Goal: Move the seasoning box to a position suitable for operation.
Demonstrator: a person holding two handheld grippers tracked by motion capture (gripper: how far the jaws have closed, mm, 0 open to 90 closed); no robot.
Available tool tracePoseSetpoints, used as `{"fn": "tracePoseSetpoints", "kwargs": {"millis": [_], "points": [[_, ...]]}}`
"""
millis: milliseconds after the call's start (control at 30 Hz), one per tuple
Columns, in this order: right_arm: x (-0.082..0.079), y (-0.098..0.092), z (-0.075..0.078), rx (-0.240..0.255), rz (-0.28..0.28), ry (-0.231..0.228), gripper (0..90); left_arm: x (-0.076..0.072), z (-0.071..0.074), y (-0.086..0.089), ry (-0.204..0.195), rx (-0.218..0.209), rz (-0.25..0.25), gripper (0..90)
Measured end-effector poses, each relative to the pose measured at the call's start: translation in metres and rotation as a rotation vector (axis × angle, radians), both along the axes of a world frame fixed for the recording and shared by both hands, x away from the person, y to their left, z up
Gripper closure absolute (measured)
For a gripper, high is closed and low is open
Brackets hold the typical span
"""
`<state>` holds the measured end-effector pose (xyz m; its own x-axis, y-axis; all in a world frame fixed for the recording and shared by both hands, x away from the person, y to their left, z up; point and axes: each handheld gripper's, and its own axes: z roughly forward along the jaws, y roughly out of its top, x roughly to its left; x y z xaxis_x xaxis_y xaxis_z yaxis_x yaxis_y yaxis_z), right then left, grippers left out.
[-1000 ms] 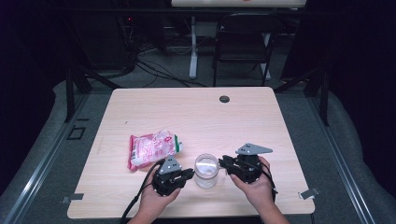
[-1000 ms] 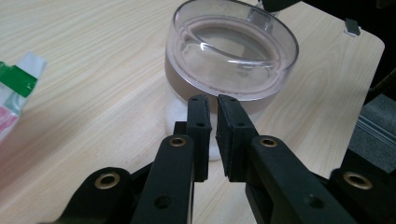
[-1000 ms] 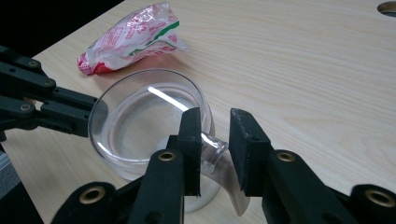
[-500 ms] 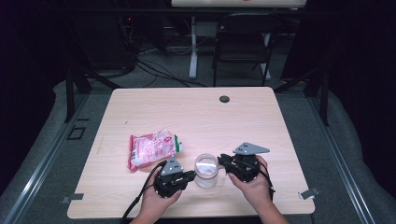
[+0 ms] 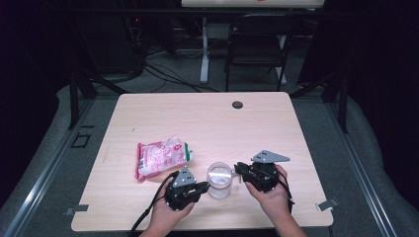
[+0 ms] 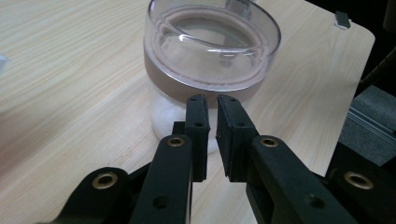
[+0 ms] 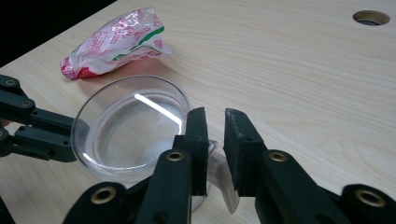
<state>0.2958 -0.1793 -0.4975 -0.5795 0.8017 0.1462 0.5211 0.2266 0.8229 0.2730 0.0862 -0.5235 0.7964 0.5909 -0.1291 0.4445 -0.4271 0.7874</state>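
A clear jar (image 5: pixel 219 180) with a clear lid (image 7: pixel 130 126) stands near the table's front edge, and something white lies in its bottom. My left gripper (image 5: pixel 205 186) rests against the jar's left side with its jaws nearly together and nothing between them (image 6: pixel 212 100). My right gripper (image 5: pixel 238 170) is at the jar's right rim. Its jaws (image 7: pixel 215 114) have just been closing and now stand a narrow gap apart, with bare table showing through the gap. A clear tab (image 7: pixel 224 186) of the jar lies low between them. A pink and white bag (image 5: pixel 161 157) lies to the left behind the jar.
A round cable hole (image 5: pixel 237 104) sits near the table's far edge. Beyond the table, a dark chair (image 5: pixel 257 44) and cables are on the floor. Metal clips (image 5: pixel 326 204) mark the front corners. The wooden tabletop (image 5: pixel 276 128) stretches bare behind the jar.
The right gripper's grey plate has tilted a little at the jar's right rim. The jar, the bag and the left gripper are where they were.
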Motion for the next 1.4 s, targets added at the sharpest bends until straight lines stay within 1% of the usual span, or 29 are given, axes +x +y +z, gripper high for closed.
{"fn": "tracePoseSetpoints", "kwargs": {"millis": [133,267,400,467,600,767,867,933,1000,1100,1267,1333,1400], "points": [[-0.0012,0.0012,-0.0001,-0.004,0.002,-0.009,82.1,0.0001,0.0001,0.0003,-0.002,-0.002,0.010,85.2],[-0.0012,0.0002,-0.0005,-0.002,0.006,-0.005,83.0,0.0005,-0.0005,-0.0003,-0.001,0.004,0.007,85.9],[-0.0012,0.0002,-0.0009,0.001,0.006,-0.008,83.0,0.0003,0.0001,0.0000,0.005,-0.002,0.003,86.0],[-0.0014,0.0007,-0.0012,0.008,0.005,-0.011,83.1,0.0006,0.0006,0.0004,0.000,-0.003,0.001,86.1],[-0.0013,0.0000,-0.0012,0.004,0.005,-0.010,83.0,0.0009,0.0009,0.0001,-0.002,-0.016,0.006,86.4],[-0.0012,-0.0003,-0.0014,0.006,0.006,-0.009,83.0,0.0010,0.0019,0.0006,-0.014,-0.016,0.007,89.6],[-0.0012,-0.0003,-0.0016,0.007,0.006,-0.009,83.0,0.0010,0.0010,-0.0001,-0.011,-0.007,0.010,90.0],[-0.0013,-0.0002,-0.0018,0.011,0.004,-0.010,83.0,0.0010,0.0000,-0.0006,-0.016,0.019,0.011,90.0],[-0.0013,-0.0002,-0.0018,0.011,0.004,-0.010,83.0,0.0009,-0.0012,-0.0013,-0.014,0.030,0.017,90.0],[-0.0013,-0.0002,-0.0018,0.011,0.005,-0.011,82.9,0.0009,0.0000,-0.0018,-0.017,0.025,0.009,90.0],[-0.0014,-0.0002,-0.0020,0.012,0.004,-0.012,82.8,0.0012,0.0013,-0.0017,-0.015,0.018,0.012,90.0],[-0.0016,0.0002,-0.0022,0.012,0.002,-0.014,82.6,0.0018,0.0026,-0.0017,-0.025,0.009,0.014,90.0],[-0.0015,0.0001,-0.0023,0.013,0.003,-0.014,82.5,0.0012,0.0037,-0.0028,-0.022,0.009,0.009,90.0]]}}
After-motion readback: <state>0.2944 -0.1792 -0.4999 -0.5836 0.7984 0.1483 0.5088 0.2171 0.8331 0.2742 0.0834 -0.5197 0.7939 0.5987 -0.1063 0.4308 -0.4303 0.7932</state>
